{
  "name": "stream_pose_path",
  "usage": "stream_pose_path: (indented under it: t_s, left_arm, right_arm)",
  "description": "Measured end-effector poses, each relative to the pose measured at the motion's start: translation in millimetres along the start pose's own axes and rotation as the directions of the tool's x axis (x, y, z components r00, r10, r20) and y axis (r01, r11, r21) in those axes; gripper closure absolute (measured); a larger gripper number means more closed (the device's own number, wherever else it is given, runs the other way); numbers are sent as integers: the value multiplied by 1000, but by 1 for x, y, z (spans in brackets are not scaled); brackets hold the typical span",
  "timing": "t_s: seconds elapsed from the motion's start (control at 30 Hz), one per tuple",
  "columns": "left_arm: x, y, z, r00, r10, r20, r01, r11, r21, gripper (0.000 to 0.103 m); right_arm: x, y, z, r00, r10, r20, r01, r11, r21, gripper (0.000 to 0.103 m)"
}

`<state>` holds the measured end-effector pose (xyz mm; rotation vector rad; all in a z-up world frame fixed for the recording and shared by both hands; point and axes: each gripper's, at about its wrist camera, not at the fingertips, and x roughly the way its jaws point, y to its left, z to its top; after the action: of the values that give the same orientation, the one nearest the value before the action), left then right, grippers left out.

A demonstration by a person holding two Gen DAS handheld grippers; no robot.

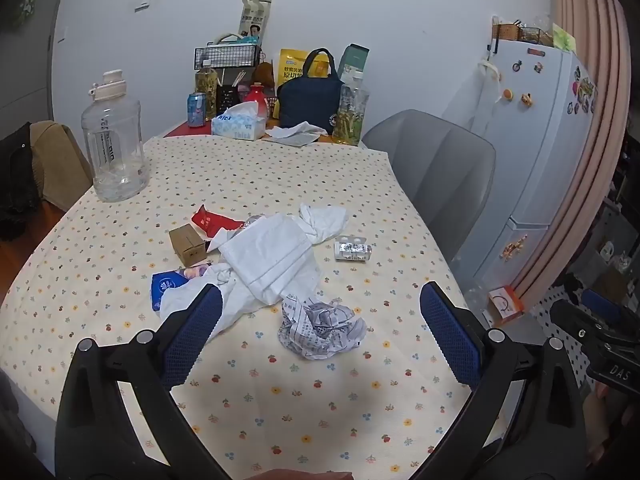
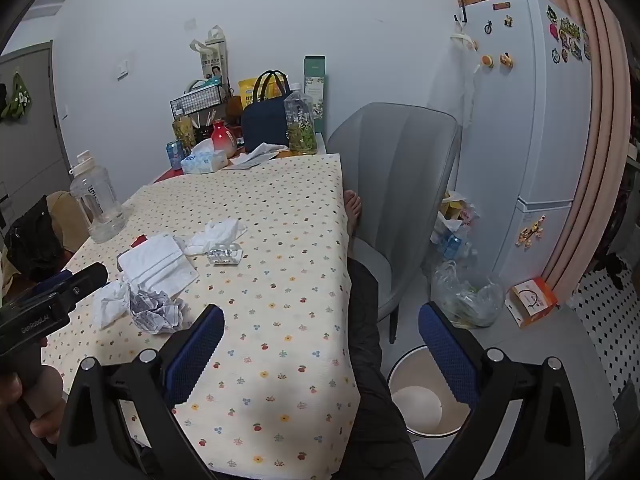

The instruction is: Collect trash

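Collection not yet begun: your left tongs [image 1: 320,320] and right tongs [image 2: 320,340] are both spread and empty, so lower the left onto the crumpled printed paper ball [image 1: 322,330] on the floral-clothed desk [image 1: 280,400], then carry it to the white round bin [image 2: 424,400]

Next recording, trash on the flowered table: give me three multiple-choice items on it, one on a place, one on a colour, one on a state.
1. Where is the white bin?
A. on the table
B. on the floor beside the table
C. on the chair

2. What colour are the pads of the tongs?
A. blue
B. red
C. green

3. How do the left tongs stand?
A. shut on paper
B. shut, empty
C. open, empty

Answers: 1 B, it sits below the table edge; 2 A, blue pads show; 3 C, the crumpled paper lies untouched between wide fingers.
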<state>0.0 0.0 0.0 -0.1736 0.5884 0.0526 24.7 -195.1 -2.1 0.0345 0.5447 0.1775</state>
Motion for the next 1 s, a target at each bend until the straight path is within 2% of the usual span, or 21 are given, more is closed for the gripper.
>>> stream_pose_path:
  t_s: [1.0]
  left_arm:
    - [2, 2, 0, 1000, -16, 1, 16, 1000, 0, 5]
  right_arm:
    - [5, 1, 2, 1000, -2, -2, 2, 1000, -8, 8]
